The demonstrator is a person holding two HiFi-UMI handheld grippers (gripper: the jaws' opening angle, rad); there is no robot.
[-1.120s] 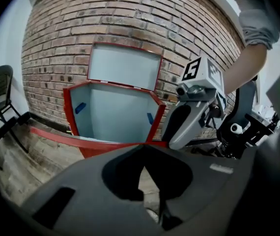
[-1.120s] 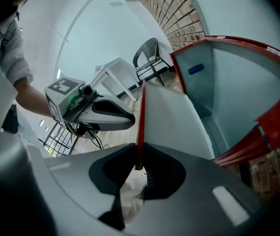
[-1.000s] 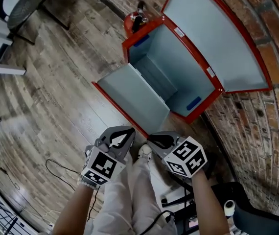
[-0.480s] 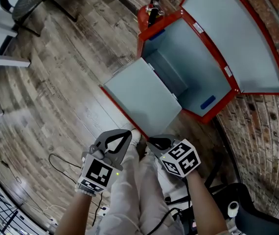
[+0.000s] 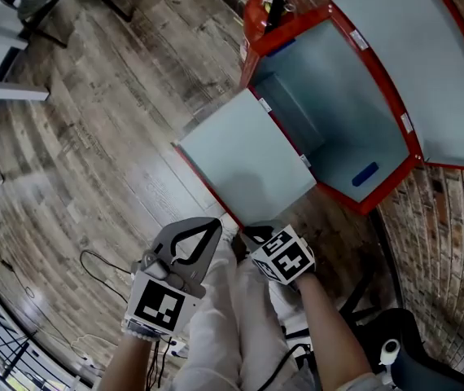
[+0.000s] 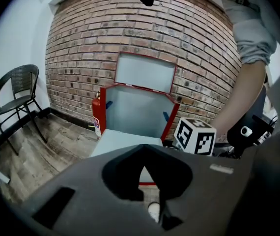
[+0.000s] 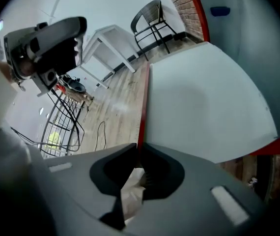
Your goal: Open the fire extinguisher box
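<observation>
**A:** Head view first. Where is the fire extinguisher box (image 5: 330, 112)?

**B:** It stands on the floor (image 5: 94, 137), at the floor's edge along the brick wall (image 5: 452, 218). Its lid (image 5: 411, 47) is raised against the bricks and its front door (image 5: 244, 157) is swung out toward the person. A red fire extinguisher (image 5: 264, 10) stands just beside the box's far corner.

**A:** And the tongs?

**B:** Both are low, over the person's pale trousers (image 5: 224, 324). The left tongs (image 5: 216, 222) are clenched with the tips meeting, and they grasp nothing. They are near the door's nearest corner but apart from it. The right tongs (image 5: 247, 233) have their tips just beside that same corner.

**A:** What about the left gripper view?

**B:** The left tongs (image 6: 142, 167) are pressed to a point with nothing between them. Beyond them lie the door (image 6: 125, 139) and the open box (image 6: 135, 112). The right tongs' marker cube (image 6: 195, 135) is at the right.

**A:** And the right gripper view?

**B:** The right tongs (image 7: 139, 150) are all but closed and have just been closing further. They hold nothing. The door's red edge (image 7: 143, 107) runs down to the tips, and I cannot tell whether they touch it.
</observation>
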